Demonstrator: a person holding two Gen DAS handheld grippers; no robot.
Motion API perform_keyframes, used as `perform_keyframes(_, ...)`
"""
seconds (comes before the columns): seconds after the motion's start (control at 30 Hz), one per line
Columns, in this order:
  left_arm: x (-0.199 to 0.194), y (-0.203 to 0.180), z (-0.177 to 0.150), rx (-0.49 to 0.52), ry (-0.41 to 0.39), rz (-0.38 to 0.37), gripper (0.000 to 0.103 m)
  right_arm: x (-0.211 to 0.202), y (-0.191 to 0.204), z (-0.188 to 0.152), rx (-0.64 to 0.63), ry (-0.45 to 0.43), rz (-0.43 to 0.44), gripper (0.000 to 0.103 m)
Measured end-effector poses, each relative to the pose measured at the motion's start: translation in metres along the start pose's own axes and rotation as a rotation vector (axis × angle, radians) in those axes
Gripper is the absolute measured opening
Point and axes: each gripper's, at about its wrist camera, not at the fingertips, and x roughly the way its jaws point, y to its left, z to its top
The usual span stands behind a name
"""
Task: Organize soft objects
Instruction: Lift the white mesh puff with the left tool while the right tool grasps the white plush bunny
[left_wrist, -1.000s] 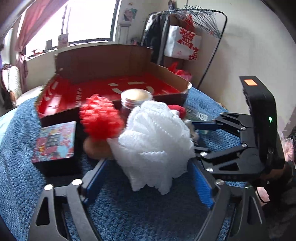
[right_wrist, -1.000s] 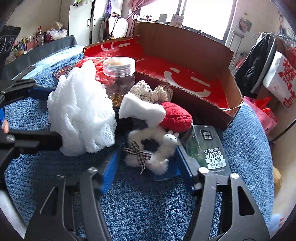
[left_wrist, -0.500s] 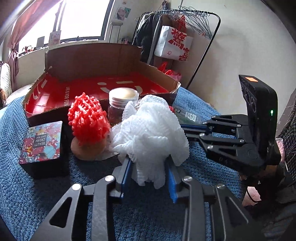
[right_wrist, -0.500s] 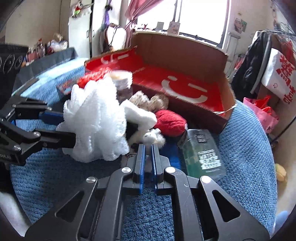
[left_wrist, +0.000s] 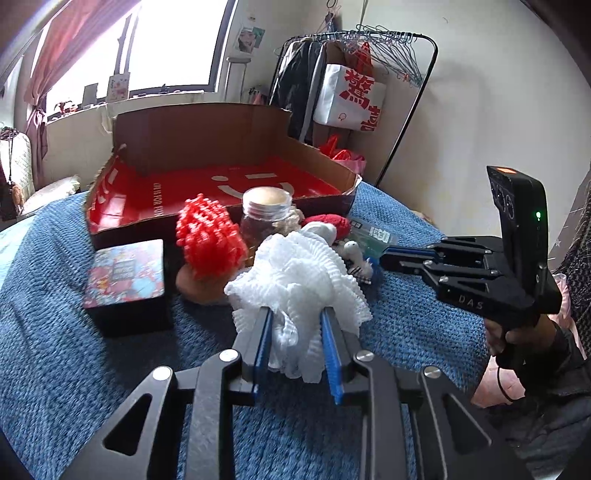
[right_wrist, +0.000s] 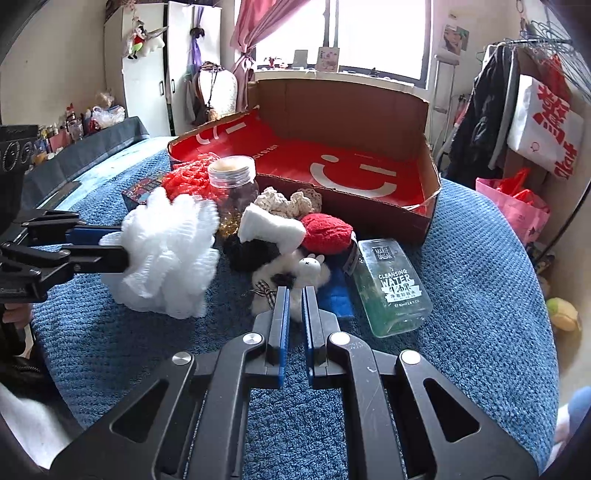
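Observation:
A white mesh bath puff (left_wrist: 295, 273) sits between the blue pads of my left gripper (left_wrist: 295, 314), whose jaws are closing and squeezing its lower part. The right wrist view shows the same puff (right_wrist: 170, 251) at the left with the left gripper (right_wrist: 122, 245) gripping it. My right gripper (right_wrist: 293, 295) is shut on the fur of a small white plush toy (right_wrist: 306, 267) with a plaid bow. Behind it lie a red fuzzy ball (right_wrist: 327, 232), a white cloth piece (right_wrist: 269, 227) and a black fuzzy item (right_wrist: 251, 253). A red mesh puff (left_wrist: 207, 236) stands left of the white one.
An open cardboard box with a red inside (right_wrist: 332, 107) lies behind the pile on the blue blanket (right_wrist: 461, 258). A glass jar (left_wrist: 266, 218), a patterned box (left_wrist: 125, 269) and a cleansing water bottle (right_wrist: 391, 284) lie among the soft things. A clothes rack (left_wrist: 388, 48) stands at the back right.
Both grippers went from wide open to closed: the left onto the white puff, the right onto the plush toy. The puff has come slightly toward me, away from the jar.

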Motion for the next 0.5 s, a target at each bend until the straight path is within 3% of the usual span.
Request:
perform_keyframes(0.1,-0.003,0.003,-0.005,0.001,0.011,0.013,0.044,0.003,0.006,0.002,-0.025,0.011,-0.021,0.008)
perform_keyframes(0.17,-0.005,0.003,-0.010,0.006,0.003,0.039,0.066,0.012,0.011,0.005,-0.062,0.040,-0.046,0.009)
perform_keyframes(0.23,-0.004,0.004,-0.013,0.008,0.007,0.048,0.076,0.020,0.012,0.005,-0.079,0.064,-0.049,0.014)
perform_keyframes(0.33,-0.001,0.008,-0.015,-0.005,0.005,0.049,0.077,0.024,0.012,0.005,-0.081,0.061,-0.051,0.034)
perform_keyframes(0.4,0.002,0.009,-0.016,-0.008,0.013,0.048,0.078,0.021,0.012,0.006,-0.087,0.038,-0.051,0.079)
perform_keyframes(0.5,0.005,0.008,-0.015,-0.002,0.015,0.043,0.081,0.015,0.014,0.006,-0.110,0.011,-0.055,0.080)
